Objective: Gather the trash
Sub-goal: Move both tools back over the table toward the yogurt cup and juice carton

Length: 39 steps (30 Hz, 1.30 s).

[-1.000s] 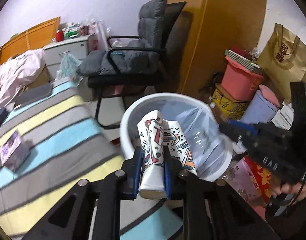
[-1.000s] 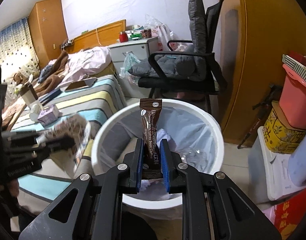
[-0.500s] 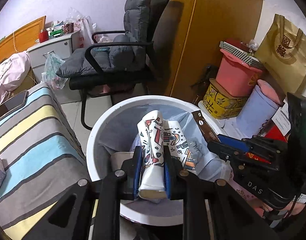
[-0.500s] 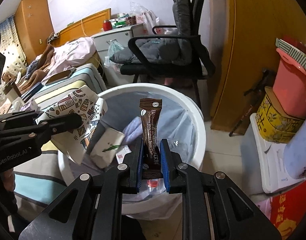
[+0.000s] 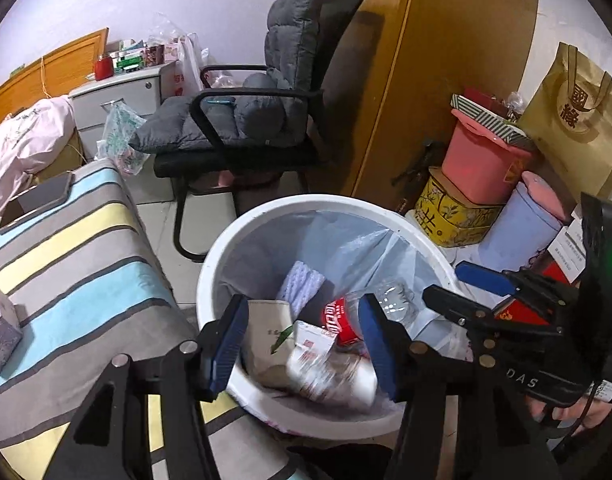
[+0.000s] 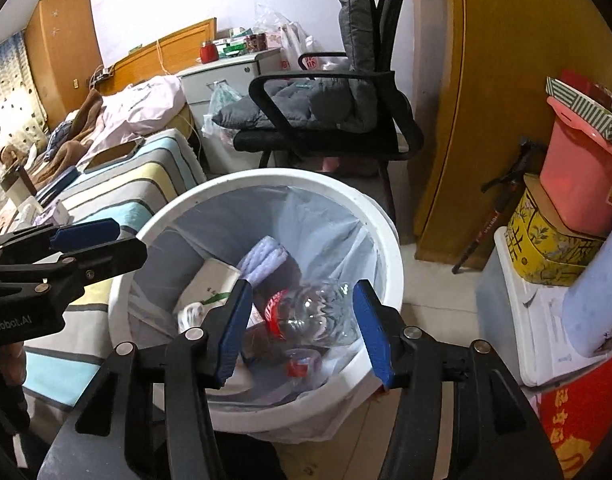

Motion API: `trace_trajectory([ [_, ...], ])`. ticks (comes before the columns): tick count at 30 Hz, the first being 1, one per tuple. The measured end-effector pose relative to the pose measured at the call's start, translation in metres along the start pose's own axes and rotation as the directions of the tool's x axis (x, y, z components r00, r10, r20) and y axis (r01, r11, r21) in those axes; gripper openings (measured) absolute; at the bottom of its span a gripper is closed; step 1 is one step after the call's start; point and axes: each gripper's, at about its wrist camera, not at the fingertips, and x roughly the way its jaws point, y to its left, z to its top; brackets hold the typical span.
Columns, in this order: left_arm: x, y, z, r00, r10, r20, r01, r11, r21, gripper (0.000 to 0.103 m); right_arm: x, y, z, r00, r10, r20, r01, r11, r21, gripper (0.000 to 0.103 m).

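Left gripper point(image 5: 301, 340): jaws flung wide, nothing between the blue pads, hanging right above the white trash bin point(image 5: 225, 252).
Right gripper point(image 6: 303, 322): jaws spread just as far, empty too, poised over the same bin's near rim.
Cross view: each gripper shows in the other's camera, left one at the left edge of the right wrist view, right one at the right edge of the left wrist view, both over the rim.
Patterned cup point(image 5: 330, 372): blurred, lying on its side on top of the trash inside the bin, between the left pads in view but touching neither.
Clear bottle point(image 6: 318, 312): red label, crumpled, resting in the bin beside the cup.
Other trash: a white carton point(image 6: 213, 284) with a green leaf mark and a folded pale purple cloth point(image 6: 263, 256) sit deeper in the liner.
Coffee sachet: cannot be picked out in the bin.
Surroundings: striped bed point(image 5: 65, 264) just left of the bin, black chair point(image 5: 257, 120) behind it, pink tub point(image 5: 482, 164) and stacked boxes to the right.
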Motion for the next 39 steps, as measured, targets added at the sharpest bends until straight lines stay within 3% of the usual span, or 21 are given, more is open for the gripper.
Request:
trace_trajectory([
  [14,-0.044,0.028,-0.017,0.996,0.062,0.059,-0.059,0.997,-0.053,0.06,-0.013,0.023,0.002,0.999,0.006,0.034,-0.006,1.0,-0.012,0.055],
  [25,-0.086,0.066,-0.035,0.982,0.149,0.112,-0.135,0.983,-0.126,0.064,-0.022,0.061,0.006,0.995,0.056,0.077,-0.051,0.996,-0.069,0.062],
  [32,-0.117,0.104,-0.054,0.964,0.228,0.135,-0.201,0.961,-0.192,0.065,-0.02,0.091,0.008,0.992,0.106,0.075,-0.098,0.989,-0.113,0.063],
  [39,-0.147,0.159,-0.078,0.934,0.333,0.126,-0.287,0.913,-0.29,0.066,-0.007,0.13,0.013,0.984,0.172,0.054,-0.162,0.974,-0.157,0.063],
])
